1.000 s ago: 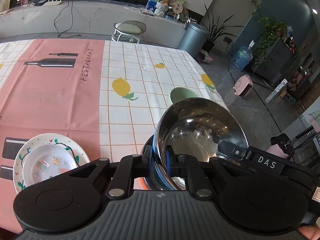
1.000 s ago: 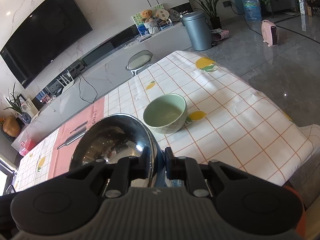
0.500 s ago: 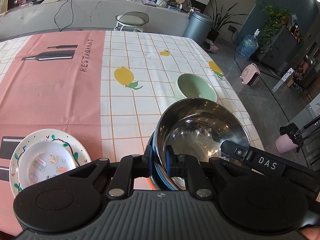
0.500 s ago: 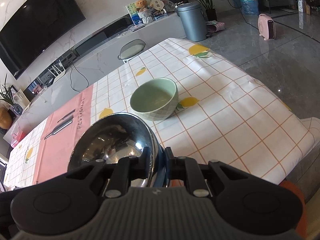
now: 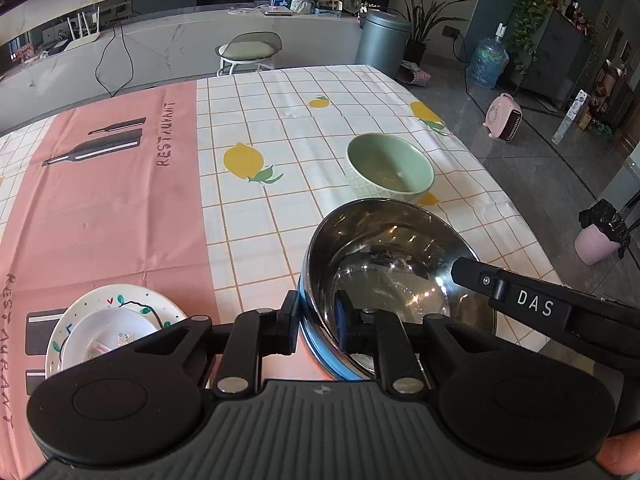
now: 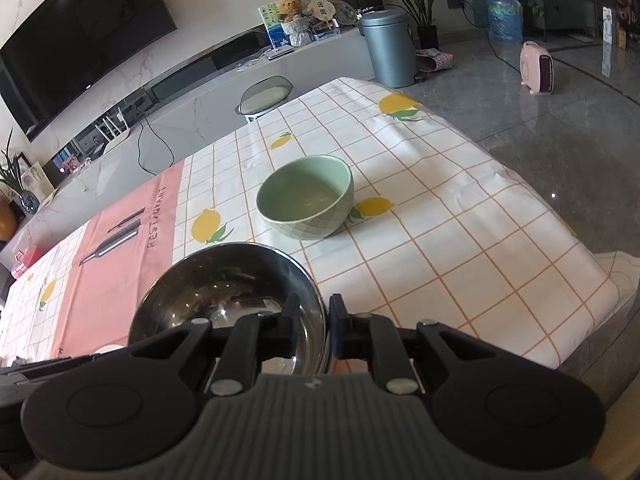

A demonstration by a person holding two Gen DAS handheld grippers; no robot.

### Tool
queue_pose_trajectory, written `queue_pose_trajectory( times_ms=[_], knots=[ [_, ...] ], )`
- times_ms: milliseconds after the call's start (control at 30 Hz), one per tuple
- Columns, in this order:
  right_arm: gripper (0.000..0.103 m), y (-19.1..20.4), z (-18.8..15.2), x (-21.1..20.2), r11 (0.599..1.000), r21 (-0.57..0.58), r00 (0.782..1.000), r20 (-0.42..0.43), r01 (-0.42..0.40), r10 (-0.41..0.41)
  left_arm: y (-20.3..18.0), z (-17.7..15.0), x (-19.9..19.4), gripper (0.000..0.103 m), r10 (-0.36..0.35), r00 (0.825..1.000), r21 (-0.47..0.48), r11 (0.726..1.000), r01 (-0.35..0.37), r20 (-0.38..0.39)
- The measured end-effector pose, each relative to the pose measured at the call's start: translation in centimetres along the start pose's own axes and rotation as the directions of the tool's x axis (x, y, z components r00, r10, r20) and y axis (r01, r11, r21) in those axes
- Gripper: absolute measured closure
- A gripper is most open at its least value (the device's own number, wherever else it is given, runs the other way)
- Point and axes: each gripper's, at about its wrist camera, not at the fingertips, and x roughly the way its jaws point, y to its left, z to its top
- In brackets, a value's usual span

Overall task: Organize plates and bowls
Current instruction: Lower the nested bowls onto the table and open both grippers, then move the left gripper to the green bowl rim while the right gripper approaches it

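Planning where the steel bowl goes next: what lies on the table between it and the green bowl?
Only bare checked tablecloth separates the shiny steel bowl from the pale green ceramic bowl; the right wrist view shows this most clearly.

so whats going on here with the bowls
A person holds a steel bowl by its rim with both grippers: the left gripper on the near rim, its jaws just easing wider, and the right gripper on the opposite side. A green bowl sits just ahead on the table; stacked plates sit to the left.
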Motion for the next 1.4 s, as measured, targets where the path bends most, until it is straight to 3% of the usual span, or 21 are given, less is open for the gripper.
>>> queue_pose_trajectory(
  times_ms=[233,533,800,967,1100,1167,1233,1400],
  knots=[
    [0.085,-0.2,0.1,-0.2,1.000,0.001,1.000,0.006,-0.007,0.007,0.8,0.0,-0.4,0.083,-0.025,1.000,-0.038,0.999,0.025,-0.002],
    [0.085,-0.3,0.3,-0.9,0.999,0.030,0.999,0.043,-0.014,0.012,2.0,1.0,-2.1,0.084,-0.049,0.994,-0.106,0.993,0.059,0.102],
    [0.090,-0.1,0.3,-0.9,1.000,0.008,0.998,0.057,-0.017,0.016,2.0,0.5,-0.6,0.089,-0.063,0.997,-0.109,0.992,0.069,0.054],
    [0.090,-0.6,0.1,-0.6,1.000,0.026,0.999,0.044,-0.016,0.014,2.0,0.7,-1.0,0.089,-0.066,0.995,-0.097,0.993,0.073,0.073],
    [0.083,-1.1,0.4,-1.0,0.998,0.060,0.997,0.073,-0.034,0.030,1.8,1.4,-2.0,0.088,-0.082,0.989,-0.090,0.992,0.093,0.123],
    [0.070,-1.3,0.7,-1.2,0.996,0.077,0.996,0.085,-0.044,0.037,1.6,1.9,-2.1,0.083,-0.093,0.986,-0.081,0.991,0.105,0.136],
    [0.069,-1.4,1.1,-1.2,0.995,0.086,0.995,0.094,-0.043,0.034,1.3,2.4,-2.2,0.077,-0.096,0.985,-0.071,0.992,0.107,0.145],
    [0.055,-2.3,2.6,-0.9,0.993,0.116,0.993,0.113,-0.031,0.018,0.8,4.1,-1.3,0.065,-0.112,0.984,-0.041,0.992,0.119,0.137]
  ],
)
